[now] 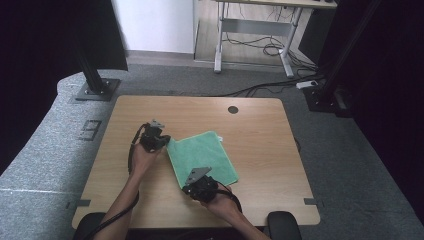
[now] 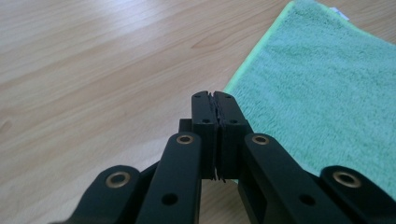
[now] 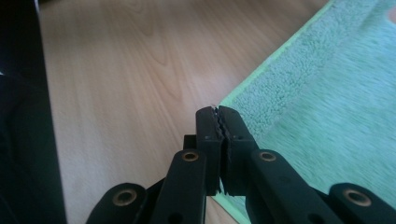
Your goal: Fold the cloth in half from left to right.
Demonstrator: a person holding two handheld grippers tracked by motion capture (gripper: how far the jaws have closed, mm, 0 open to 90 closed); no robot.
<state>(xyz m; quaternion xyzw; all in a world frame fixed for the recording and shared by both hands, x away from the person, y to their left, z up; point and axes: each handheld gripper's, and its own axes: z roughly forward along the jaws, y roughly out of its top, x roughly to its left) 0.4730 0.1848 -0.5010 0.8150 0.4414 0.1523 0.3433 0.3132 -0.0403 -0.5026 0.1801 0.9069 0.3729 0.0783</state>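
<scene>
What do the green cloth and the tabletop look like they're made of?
The green rectangular cloth looks like microfibre or terry: a fuzzy looped pile with a stitched, lighter green edge. The light wooden tabletop looks like wood-grain laminate, smooth and slightly glossy; solid wood can't be ruled out.

1. Green cloth lies flat mid-table, no height, grippers can pass over.
2. Bare wood table right & far of cloth: open room.
3. Cable hole near far edge, flush w/ surface.
</scene>
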